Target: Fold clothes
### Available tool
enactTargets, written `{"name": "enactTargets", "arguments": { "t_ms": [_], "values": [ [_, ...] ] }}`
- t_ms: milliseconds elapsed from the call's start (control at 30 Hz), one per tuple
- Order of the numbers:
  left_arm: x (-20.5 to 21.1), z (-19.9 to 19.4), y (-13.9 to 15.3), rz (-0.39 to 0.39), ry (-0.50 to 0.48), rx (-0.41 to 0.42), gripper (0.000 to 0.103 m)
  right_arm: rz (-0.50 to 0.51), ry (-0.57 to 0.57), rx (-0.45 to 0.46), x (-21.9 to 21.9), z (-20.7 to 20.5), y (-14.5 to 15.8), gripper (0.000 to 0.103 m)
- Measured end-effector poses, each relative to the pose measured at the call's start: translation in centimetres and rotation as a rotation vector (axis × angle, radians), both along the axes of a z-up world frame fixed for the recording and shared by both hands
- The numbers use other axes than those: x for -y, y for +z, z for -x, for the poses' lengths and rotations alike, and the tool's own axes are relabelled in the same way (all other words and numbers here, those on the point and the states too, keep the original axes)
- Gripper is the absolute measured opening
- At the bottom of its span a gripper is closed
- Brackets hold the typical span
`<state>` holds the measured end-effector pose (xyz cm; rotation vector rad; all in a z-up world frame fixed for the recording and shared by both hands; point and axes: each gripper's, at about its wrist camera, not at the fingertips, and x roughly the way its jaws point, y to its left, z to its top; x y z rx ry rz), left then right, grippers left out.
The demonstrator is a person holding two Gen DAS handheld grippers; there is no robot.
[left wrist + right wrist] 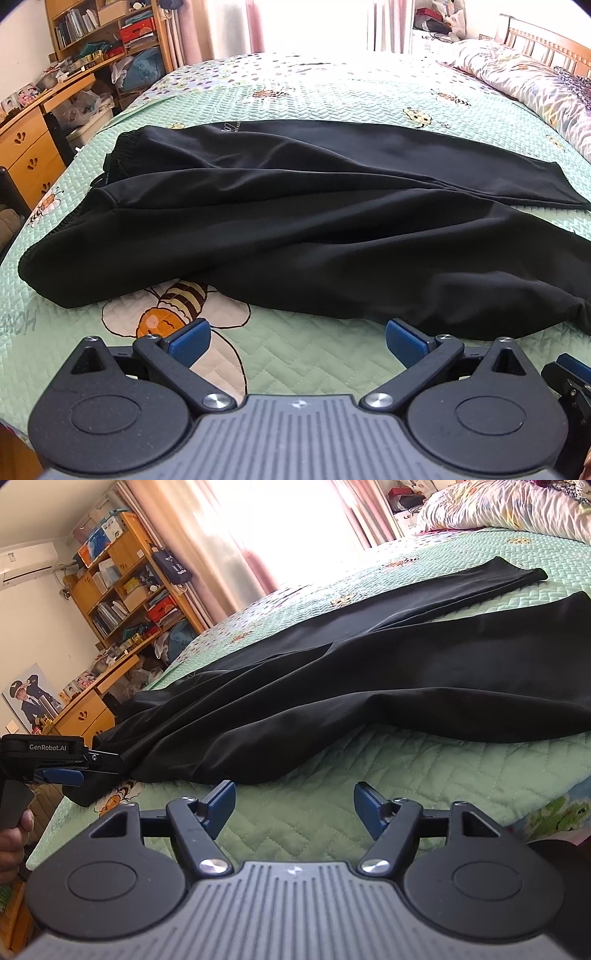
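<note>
Black trousers sprawled lengthwise along the bed's near edge, just beyond both released, empty hand-held grippers: left hand-held gripper, right hand-held gripper.

Daylight is blown out at the window far ahead of the hand-held gripper; edges are bent by fisheye, corners vignetted, focus sharp.
</note>
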<state>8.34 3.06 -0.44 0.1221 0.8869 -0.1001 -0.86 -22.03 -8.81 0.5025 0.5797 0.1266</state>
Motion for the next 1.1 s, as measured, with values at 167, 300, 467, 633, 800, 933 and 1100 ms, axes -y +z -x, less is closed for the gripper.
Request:
{"name": "enactTargets", "arguments": {
  "t_ms": [167, 300, 467, 633, 800, 933, 1100],
  "values": [
    [-0.1, 0.0, 0.1, -0.002, 0.007, 0.007, 0.101, 0.002, 0.002, -0.007, -0.2, -0.2, -0.2, 0.072],
    [-0.3, 0.0, 0.1, -0.008, 0.017, 0.009, 0.102, 0.004, 0.003, -0.015, -0.3, -0.3, -0.3, 0.073],
    [-0.5, -0.1, 0.2, -0.011, 0.035, 0.010, 0.102, 0.010, 0.006, -0.020, -0.5, -0.4, -0.5, 0.073],
    [-0.7, 0.1, 0.4, -0.004, 0.042, 0.016, 0.102, 0.018, 0.010, -0.028, -0.7, -0.5, -0.5, 0.073],
    [-0.9, 0.0, 0.4, -0.005, 0.050, 0.018, 0.102, 0.026, 0.014, -0.033, -1.0, -0.7, -0.6, 0.073],
    [-1.2, 0.0, 0.5, -0.001, 0.055, 0.020, 0.102, 0.031, 0.016, -0.037, -1.1, -0.8, -0.7, 0.073],
    [-1.4, -0.1, 0.4, 0.003, 0.056, 0.018, 0.102, 0.036, 0.018, -0.041, -1.2, -0.9, -0.8, 0.073]
  ]
}}
